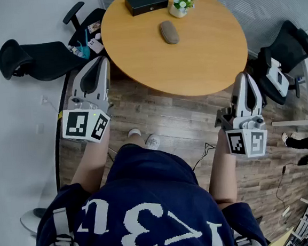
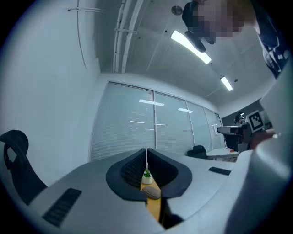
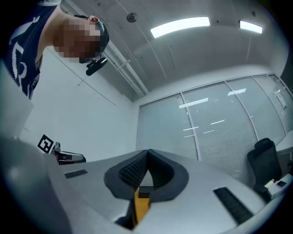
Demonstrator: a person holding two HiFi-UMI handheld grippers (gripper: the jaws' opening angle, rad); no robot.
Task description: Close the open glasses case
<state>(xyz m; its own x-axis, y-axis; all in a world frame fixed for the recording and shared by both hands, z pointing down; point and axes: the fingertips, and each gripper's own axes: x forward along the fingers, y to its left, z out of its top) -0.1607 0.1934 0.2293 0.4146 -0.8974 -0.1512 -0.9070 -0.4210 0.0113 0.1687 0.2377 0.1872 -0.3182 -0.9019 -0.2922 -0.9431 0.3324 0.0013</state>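
A round wooden table (image 1: 206, 51) carries a black rectangular case (image 1: 146, 2) at its far side, its lid lying flat. A grey-brown oval case (image 1: 169, 31) lies near the middle, and a small potted plant (image 1: 180, 4) stands behind it. My left gripper (image 1: 101, 60) is shut and empty, short of the table's left edge. My right gripper (image 1: 245, 77) is also shut and empty, off the near right edge. Between the left gripper's (image 2: 146, 153) closed jaws I glimpse the oval case (image 2: 152, 192) and the plant (image 2: 146, 177). Between the right gripper's (image 3: 147, 153) jaws I glimpse the black case (image 3: 144, 194).
A black office chair (image 1: 36, 60) lies tipped at the left, and another chair seat with small items (image 1: 90, 37) stands beside the table. A third black chair (image 1: 284, 55) stands at the right. My feet (image 1: 145, 141) rest on the wooden floor near the table.
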